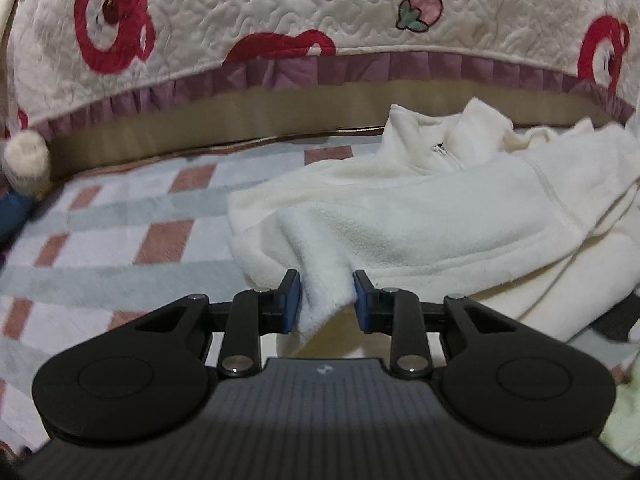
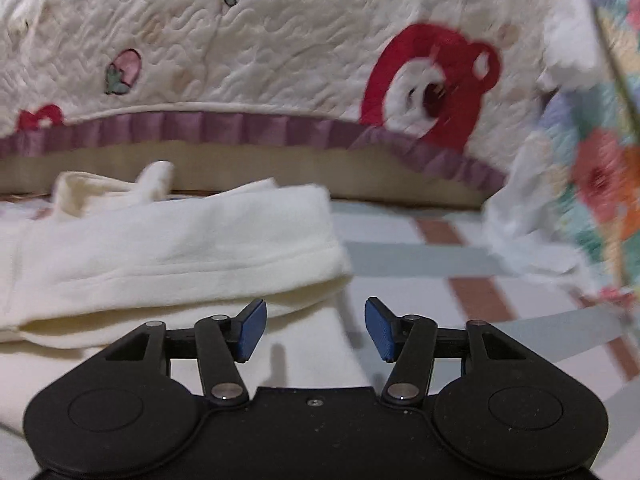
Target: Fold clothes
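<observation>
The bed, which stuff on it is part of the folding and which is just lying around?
Folding:
fleece
left hand-held gripper, pinching a fleece fold
right hand-held gripper, open beside the fleece

Lying about:
bear quilt
plush toy
floral quilt
checked sheet

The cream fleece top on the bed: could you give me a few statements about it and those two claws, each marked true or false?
1. The left gripper pinches a fold of the cream fleece top. True.
2. The right gripper clamps the top. False: its jaws stand open, nothing between them.
3. The top has a zip at its collar. True.
4. The top lies on a plain white sheet. False: the checked bedsheet has pink and grey bars.
</observation>
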{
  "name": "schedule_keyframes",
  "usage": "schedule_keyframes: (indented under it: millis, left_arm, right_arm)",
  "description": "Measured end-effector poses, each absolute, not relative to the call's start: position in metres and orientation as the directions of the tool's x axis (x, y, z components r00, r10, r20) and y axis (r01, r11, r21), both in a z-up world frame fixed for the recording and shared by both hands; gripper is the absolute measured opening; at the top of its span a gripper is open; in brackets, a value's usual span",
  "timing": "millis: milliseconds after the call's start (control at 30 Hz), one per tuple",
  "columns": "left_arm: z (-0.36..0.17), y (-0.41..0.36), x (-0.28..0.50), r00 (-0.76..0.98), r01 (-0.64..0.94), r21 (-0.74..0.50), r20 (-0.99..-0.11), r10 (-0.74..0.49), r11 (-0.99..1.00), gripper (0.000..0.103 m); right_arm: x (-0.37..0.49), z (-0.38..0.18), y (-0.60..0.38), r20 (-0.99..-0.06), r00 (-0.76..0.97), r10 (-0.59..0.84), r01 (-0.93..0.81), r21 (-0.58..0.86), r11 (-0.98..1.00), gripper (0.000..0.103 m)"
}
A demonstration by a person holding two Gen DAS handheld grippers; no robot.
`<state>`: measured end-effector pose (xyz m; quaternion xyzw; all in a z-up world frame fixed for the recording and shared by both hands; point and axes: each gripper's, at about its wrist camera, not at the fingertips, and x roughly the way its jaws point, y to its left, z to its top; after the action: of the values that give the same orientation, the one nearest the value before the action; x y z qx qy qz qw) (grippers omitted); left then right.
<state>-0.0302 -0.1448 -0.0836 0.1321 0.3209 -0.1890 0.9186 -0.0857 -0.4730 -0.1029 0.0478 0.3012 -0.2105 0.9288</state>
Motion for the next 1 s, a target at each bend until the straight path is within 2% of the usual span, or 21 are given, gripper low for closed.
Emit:
schedule_keyframes:
  millis: [100,133,167,200,267,300,467,500,533,567,633,667,767,800,833,867,900,933,1000]
  left_arm:
    - [-0.082,-0.138,-0.031,0.736,0.431,0.108,-0.616,-0.28,0.896,0.031]
    - [-0.08,-0.135,-0.032,0.749,0.421,0.091,-0.597,-0.289,0.903,0.033]
    - [-0.077,-0.135,-0.033,0.765,0.42,0.098,-0.573,-0.294,0.902,0.034]
    - [-0.073,-0.137,-0.036,0.784,0.429,0.13,-0.546,-0.296,0.894,0.035]
    - [-0.069,-0.14,-0.038,0.791,0.447,0.156,-0.529,-0.308,0.881,0.041]
    - [-0.069,-0.139,-0.036,0.762,0.467,0.124,-0.558,-0.327,0.876,0.043]
    - [-0.072,-0.12,-0.028,0.612,0.521,0.019,-0.705,-0.358,0.853,0.055]
    - [-0.072,-0.116,-0.028,0.597,0.526,0.005,-0.715,-0.365,0.851,0.06]
    - [-0.072,-0.112,-0.028,0.584,0.53,-0.009,-0.721,-0.372,0.848,0.07]
    - [-0.078,-0.109,-0.027,0.559,0.506,-0.033,-0.748,-0.357,0.862,0.073]
    - [-0.092,-0.104,-0.026,0.501,0.457,-0.091,-0.796,-0.341,0.885,0.074]
    - [-0.093,-0.104,-0.024,0.515,0.446,-0.101,-0.784,-0.347,0.89,0.074]
    - [-0.09,-0.103,-0.015,0.581,0.415,-0.115,-0.73,-0.36,0.903,0.071]
    - [-0.088,-0.104,-0.013,0.595,0.422,-0.104,-0.718,-0.362,0.901,0.061]
    - [-0.084,-0.105,-0.012,0.606,0.434,-0.089,-0.708,-0.363,0.897,0.03]
    - [-0.081,-0.106,-0.011,0.617,0.444,-0.074,-0.697,-0.365,0.893,0.014]
    - [-0.078,-0.108,-0.01,0.628,0.455,-0.059,-0.686,-0.367,0.888,0.011]
    - [-0.075,-0.109,-0.009,0.639,0.465,-0.044,-0.675,-0.37,0.884,0.01]
    - [-0.056,-0.103,-0.005,0.668,0.472,-0.054,-0.63,-0.396,0.88,0.01]
  right_arm:
    - [-0.079,-0.104,-0.485,-0.592,0.743,-0.313,0.405,0.024,0.914,0.054]
    - [-0.076,-0.105,-0.489,-0.599,0.749,-0.283,0.39,0.053,0.919,0.027]
    - [-0.071,-0.106,-0.492,-0.617,0.74,-0.269,0.38,0.053,0.923,0.008]
    - [-0.068,-0.106,-0.494,-0.625,0.732,-0.272,0.384,0.048,0.922,0.004]
    - [-0.066,-0.105,-0.498,-0.63,0.723,-0.284,0.401,0.048,0.915,0.006]
    - [-0.065,-0.104,-0.503,-0.632,0.722,-0.282,0.412,0.064,0.909,0.006]
    - [-0.065,-0.101,-0.521,-0.636,0.726,-0.262,0.432,0.126,0.893,0.026]
    - [-0.066,-0.101,-0.521,-0.635,0.727,-0.262,0.428,0.12,0.896,0.032]
    - [-0.067,-0.1,-0.521,-0.628,0.728,-0.274,0.431,0.109,0.896,0.033]
    - [-0.068,-0.098,-0.522,-0.619,0.729,-0.291,0.438,0.096,0.894,0.034]
    - [-0.066,-0.097,-0.528,-0.613,0.736,-0.287,0.441,0.113,0.891,0.036]
    - [-0.064,-0.098,-0.531,-0.615,0.741,-0.27,0.436,0.136,0.889,0.036]
    - [-0.059,-0.099,-0.537,-0.615,0.755,-0.229,0.423,0.19,0.886,0.04]
    - [-0.057,-0.099,-0.537,-0.611,0.759,-0.226,0.418,0.191,0.888,0.042]
    - [-0.056,-0.098,-0.537,-0.603,0.768,-0.215,0.408,0.202,0.891,0.042]
    - [-0.056,-0.095,-0.537,-0.585,0.789,-0.187,0.382,0.229,0.896,0.041]
    - [-0.056,-0.091,-0.538,-0.562,0.813,-0.154,0.349,0.259,0.901,0.015]
    - [-0.055,-0.084,-0.538,-0.549,0.825,-0.135,0.329,0.272,0.904,0.005]
    - [-0.051,-0.067,-0.54,-0.533,0.839,-0.11,0.3,0.284,0.911,0.005]
